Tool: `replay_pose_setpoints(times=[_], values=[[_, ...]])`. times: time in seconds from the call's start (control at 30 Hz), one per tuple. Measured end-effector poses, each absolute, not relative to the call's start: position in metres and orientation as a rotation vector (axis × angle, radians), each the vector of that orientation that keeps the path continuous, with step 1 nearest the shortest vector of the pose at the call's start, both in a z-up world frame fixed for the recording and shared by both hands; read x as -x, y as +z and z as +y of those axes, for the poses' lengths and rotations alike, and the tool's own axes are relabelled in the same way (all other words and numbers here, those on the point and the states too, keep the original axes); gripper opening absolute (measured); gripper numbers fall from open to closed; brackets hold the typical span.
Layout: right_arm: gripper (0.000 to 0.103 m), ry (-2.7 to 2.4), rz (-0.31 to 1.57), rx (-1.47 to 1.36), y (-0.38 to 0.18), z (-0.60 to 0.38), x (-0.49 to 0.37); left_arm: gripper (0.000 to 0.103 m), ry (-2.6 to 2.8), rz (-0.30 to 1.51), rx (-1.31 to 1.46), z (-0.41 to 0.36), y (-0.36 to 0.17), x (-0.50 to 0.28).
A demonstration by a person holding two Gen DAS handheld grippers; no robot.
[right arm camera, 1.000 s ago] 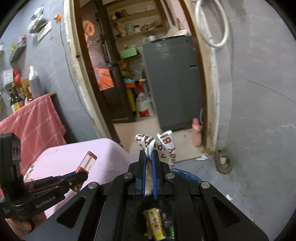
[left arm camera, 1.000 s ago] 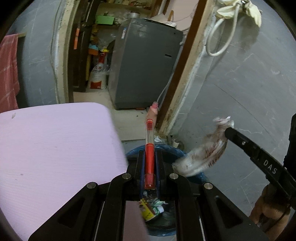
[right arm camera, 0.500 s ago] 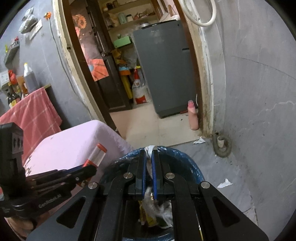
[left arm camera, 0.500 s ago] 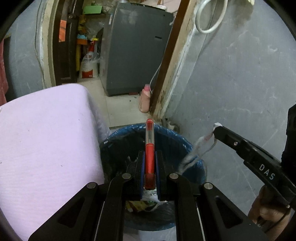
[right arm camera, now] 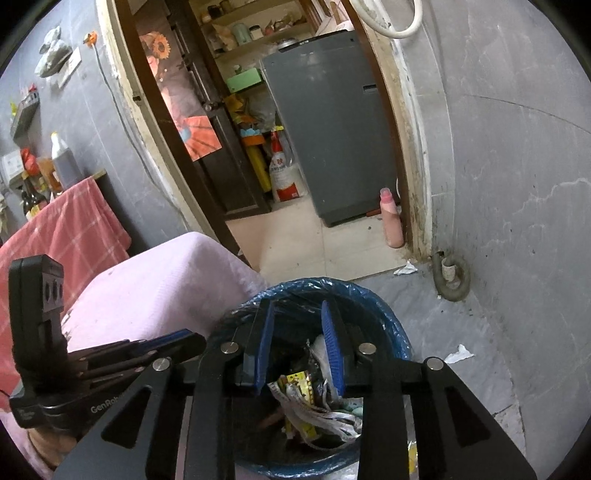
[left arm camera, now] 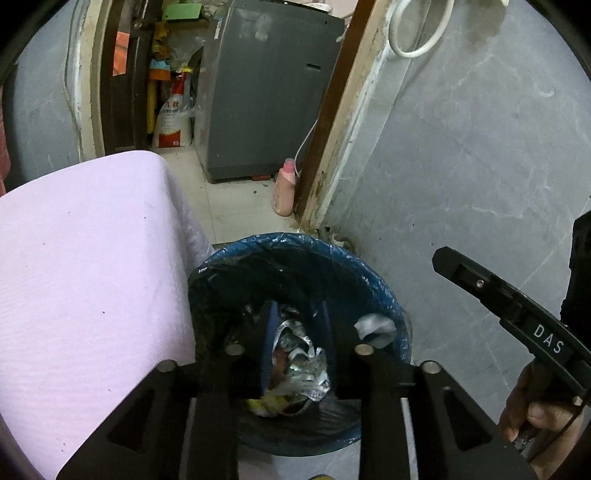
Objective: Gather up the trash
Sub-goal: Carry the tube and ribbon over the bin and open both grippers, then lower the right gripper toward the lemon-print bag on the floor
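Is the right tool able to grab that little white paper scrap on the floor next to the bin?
Probably yes: the scrap lies alone on bare floor right of the bin, and the right tool hangs open and empty.

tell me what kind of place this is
Most likely a lived-in home, by a doorway into a utility or storage room. A grey washing machine stands inside, cluttered shelves behind it, a pink detergent bottle on the tiled floor, and a lined bin of trash in front.

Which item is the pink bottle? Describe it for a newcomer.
Find the grey appliance in the doorway. At its right foot, against the door frame, stands the pink bottle: upright on the tiles, capped, and the only pink container there.
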State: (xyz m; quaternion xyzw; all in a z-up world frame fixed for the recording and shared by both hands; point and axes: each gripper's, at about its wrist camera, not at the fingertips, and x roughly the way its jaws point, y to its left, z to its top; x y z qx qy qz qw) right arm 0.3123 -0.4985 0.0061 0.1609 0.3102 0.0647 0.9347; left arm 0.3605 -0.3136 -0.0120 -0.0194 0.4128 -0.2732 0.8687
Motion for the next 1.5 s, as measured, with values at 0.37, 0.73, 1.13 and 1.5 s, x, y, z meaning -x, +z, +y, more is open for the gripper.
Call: replay_pose_setpoints(times=[0.37,0.73,1.13,1.5], values=[[0.026,0.100,0.600,-0.329,0.010,-0.503,-0.305,0.039,-0.553,0.801,0.074,-0.307,0.000,-0.358],[0.048,0.069,0.569,-0.324,0.015,-0.509,-0.299,0.059,-0.523,0.746,0.069,-0.304,0.005,-0.353],[0.082,0.021,0.508,-0.319,0.011,-0.518,-0.285,0.087,-0.458,0.687,0.078,-0.292,0.011,-0.350],[0.103,-0.052,0.493,-0.328,-0.014,-0.535,-0.253,0.088,-0.373,0.648,0.086,-0.272,0.027,-0.341]])
